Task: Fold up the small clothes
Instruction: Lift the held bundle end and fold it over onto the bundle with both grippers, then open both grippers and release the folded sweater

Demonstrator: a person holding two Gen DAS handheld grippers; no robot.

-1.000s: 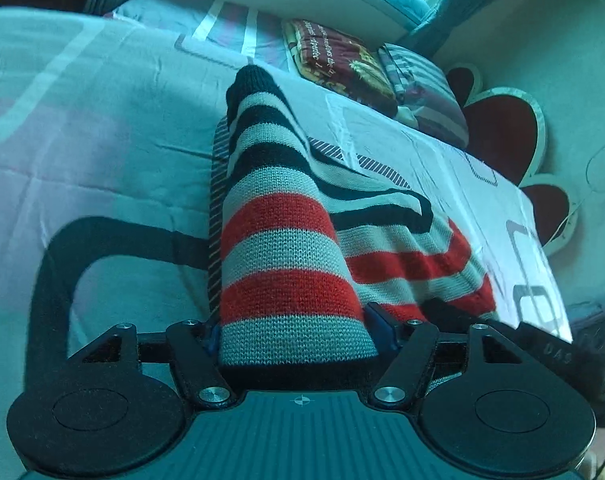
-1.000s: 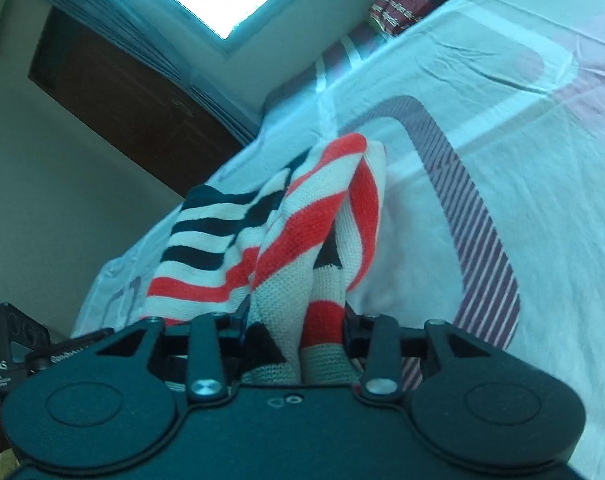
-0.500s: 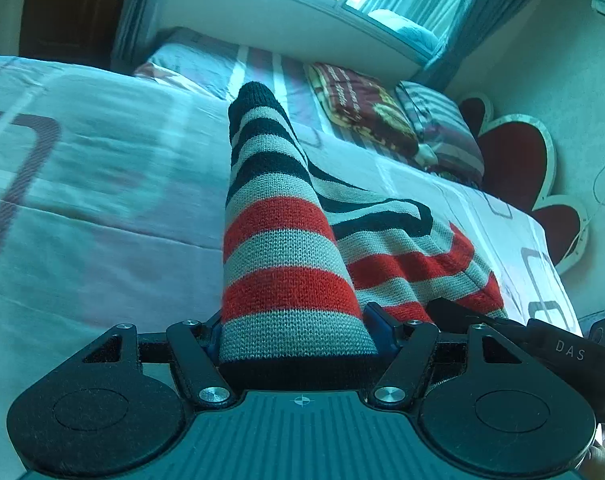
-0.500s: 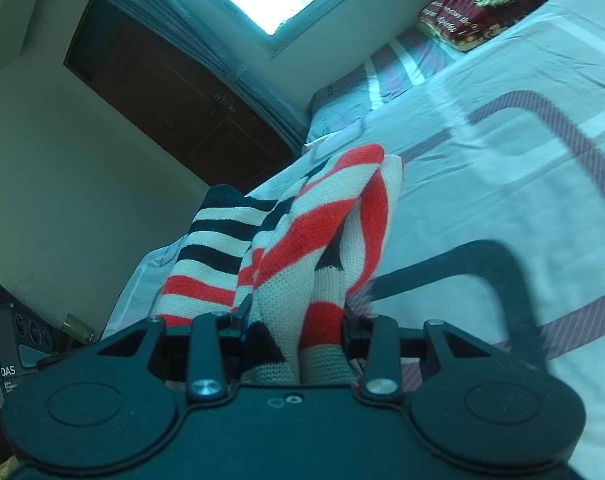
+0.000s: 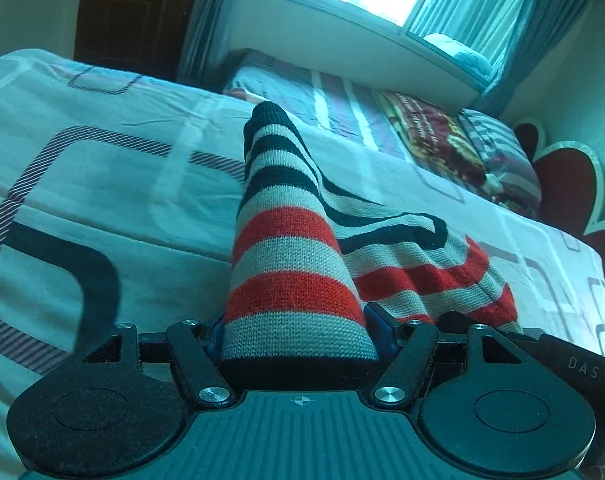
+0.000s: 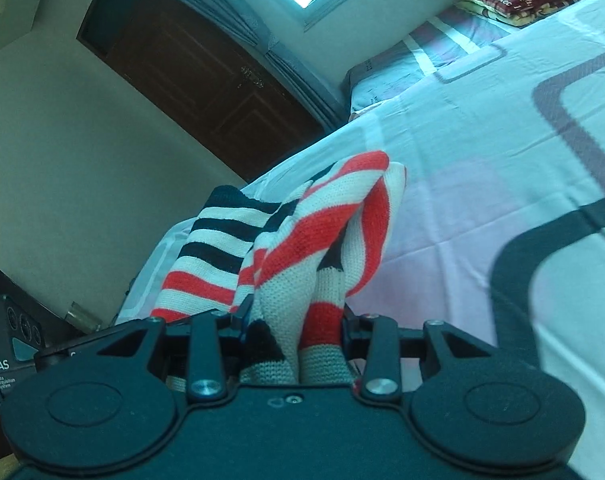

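One striped sweater held centre frame, lifted over the bed | left gripper and right gripper both clamping it | open sheet left | pillows: two, upper right

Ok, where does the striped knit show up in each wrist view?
Left wrist: the knit rises from bottom centre, clamped in the left gripper, spreading right.
Right wrist: knit bunched at centre, clamped in the right gripper, spreading left.
Shared landmark: the dark wooden door, upper left in both.
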